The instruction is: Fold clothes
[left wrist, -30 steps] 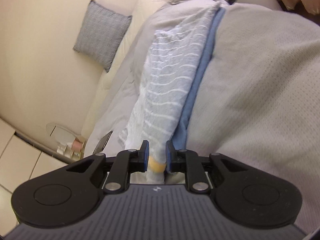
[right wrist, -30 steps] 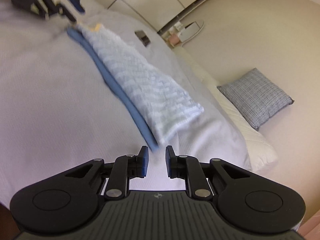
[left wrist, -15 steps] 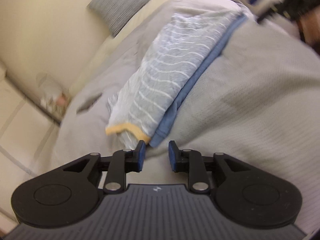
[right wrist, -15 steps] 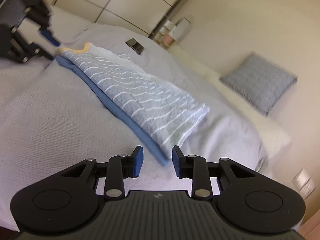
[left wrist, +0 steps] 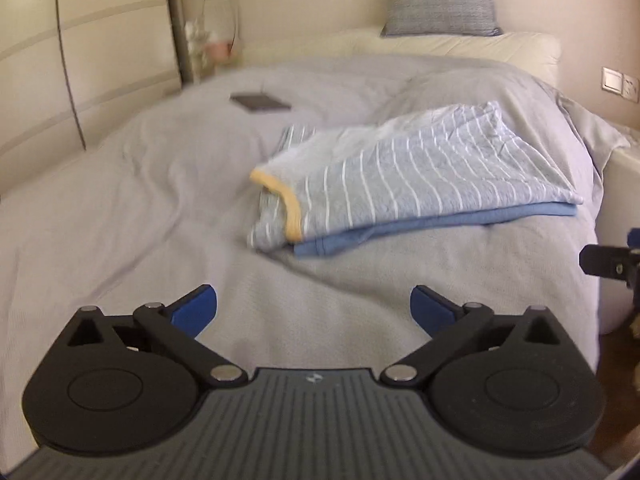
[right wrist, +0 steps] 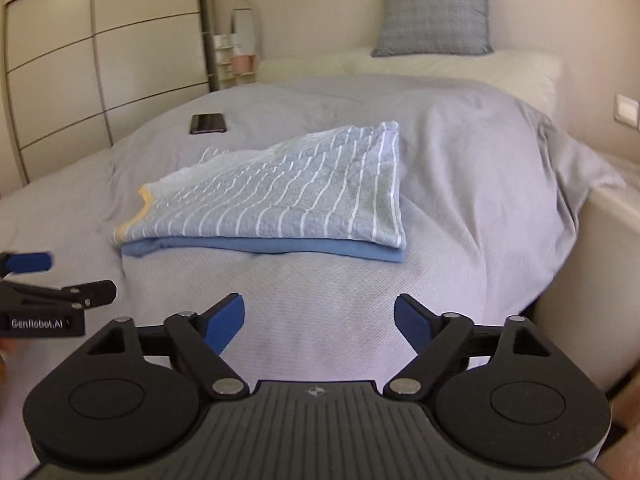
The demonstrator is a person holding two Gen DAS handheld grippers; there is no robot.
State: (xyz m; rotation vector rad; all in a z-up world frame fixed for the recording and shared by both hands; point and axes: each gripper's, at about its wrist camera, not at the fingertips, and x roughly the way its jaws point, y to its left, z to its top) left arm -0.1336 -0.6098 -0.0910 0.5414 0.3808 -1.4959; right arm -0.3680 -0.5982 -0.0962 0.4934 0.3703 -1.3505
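Your fingers on both the left gripper and right gripper are spread, empty; the striped shirt lies folded ahead, likely ready for another fold.

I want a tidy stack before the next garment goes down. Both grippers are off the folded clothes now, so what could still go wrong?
1. The striped garment sits askew on the blue garment, with its yellow-trimmed end bunched; it may loosen.
2. The stack lies near the bed edge, so a nudge might slide it off.
3. A dark flat object lies behind the stack; wide sweeps could hit it.
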